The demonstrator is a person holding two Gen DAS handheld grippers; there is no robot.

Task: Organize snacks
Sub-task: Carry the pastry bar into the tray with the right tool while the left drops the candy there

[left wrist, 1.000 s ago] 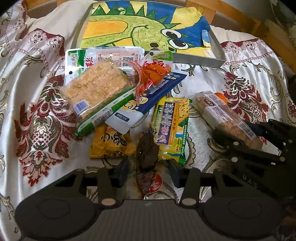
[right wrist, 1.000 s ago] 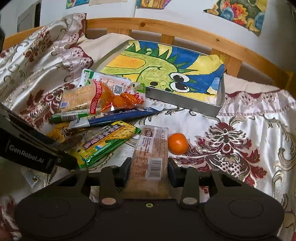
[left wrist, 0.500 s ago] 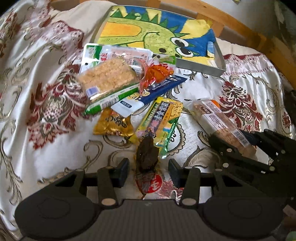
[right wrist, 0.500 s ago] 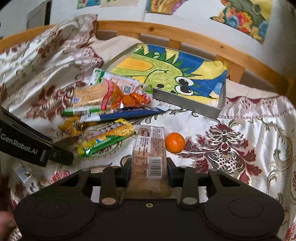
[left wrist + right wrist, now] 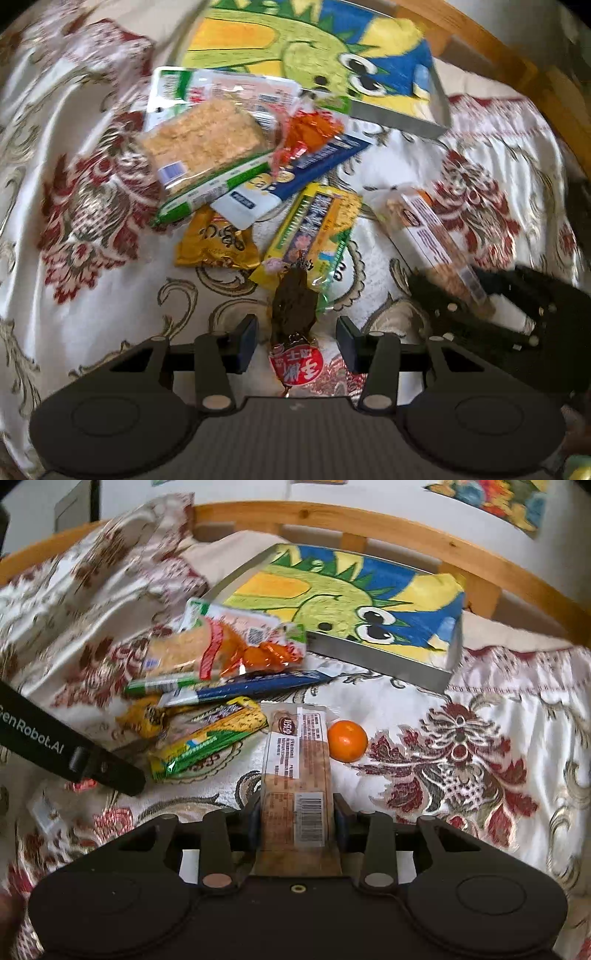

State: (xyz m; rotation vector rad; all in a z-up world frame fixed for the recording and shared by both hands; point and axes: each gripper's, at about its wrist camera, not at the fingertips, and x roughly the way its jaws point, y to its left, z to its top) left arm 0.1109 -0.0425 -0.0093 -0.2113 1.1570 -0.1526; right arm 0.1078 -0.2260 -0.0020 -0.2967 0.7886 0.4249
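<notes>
A pile of snack packets (image 5: 236, 162) lies on the flowered satin cloth in front of a shallow tray (image 5: 399, 118) lined with a dinosaur drawing. My left gripper (image 5: 295, 338) stands open around a dark brown snack packet (image 5: 293, 306) with a red label; gaps show on both sides of it. My right gripper (image 5: 297, 821) is shut on the near end of a long brown biscuit packet (image 5: 297, 753), which points toward the tray (image 5: 384, 657). The same packet (image 5: 432, 236) and the right gripper (image 5: 480, 306) show at the right of the left wrist view. The left gripper's arm (image 5: 74, 753) crosses the right wrist view's left side.
A small orange (image 5: 347, 740) sits just right of the biscuit packet. A yellow-green cracker packet (image 5: 207, 742), a blue bar packet (image 5: 251, 688) and a gold packet (image 5: 216, 245) lie in the pile. A wooden rail (image 5: 369, 528) runs behind the tray.
The left wrist view has swung, so the pile now sits further right and further off. The dark packet stays between the left fingers. The right gripper keeps its hold on the biscuit packet.
</notes>
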